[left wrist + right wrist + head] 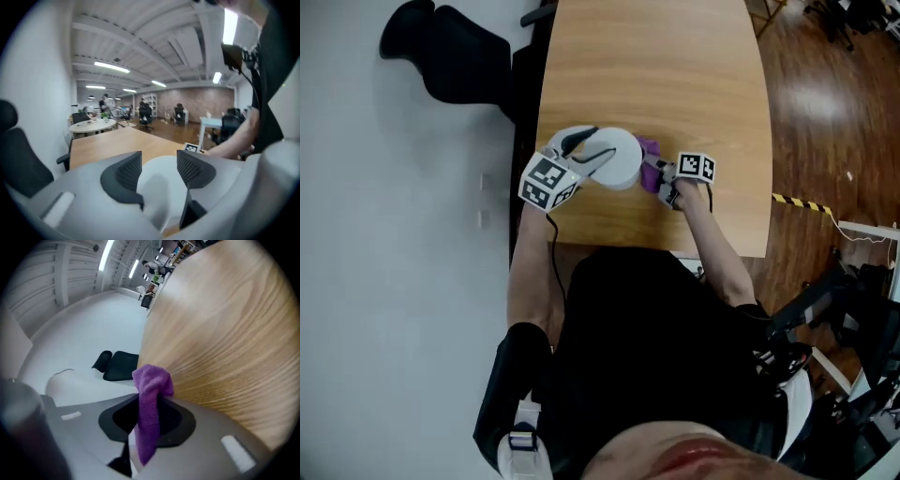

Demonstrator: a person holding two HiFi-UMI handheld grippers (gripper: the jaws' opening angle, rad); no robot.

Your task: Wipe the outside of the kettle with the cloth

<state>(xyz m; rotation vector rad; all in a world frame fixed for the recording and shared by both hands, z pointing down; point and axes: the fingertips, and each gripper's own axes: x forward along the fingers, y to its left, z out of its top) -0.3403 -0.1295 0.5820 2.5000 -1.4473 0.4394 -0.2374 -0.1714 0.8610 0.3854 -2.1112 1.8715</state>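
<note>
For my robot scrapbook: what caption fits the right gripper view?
Right gripper shut on a purple cloth, wooden table beyond.

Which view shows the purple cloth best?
The right gripper view: the purple cloth hangs central, pinched in the right gripper. The head view shows a small patch beside the kettle; the left gripper view, none.

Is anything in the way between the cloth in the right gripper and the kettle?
Nothing visible does. The purple cloth, clamped in the right gripper, sits right beside the white kettle, with no other object between them.
</note>
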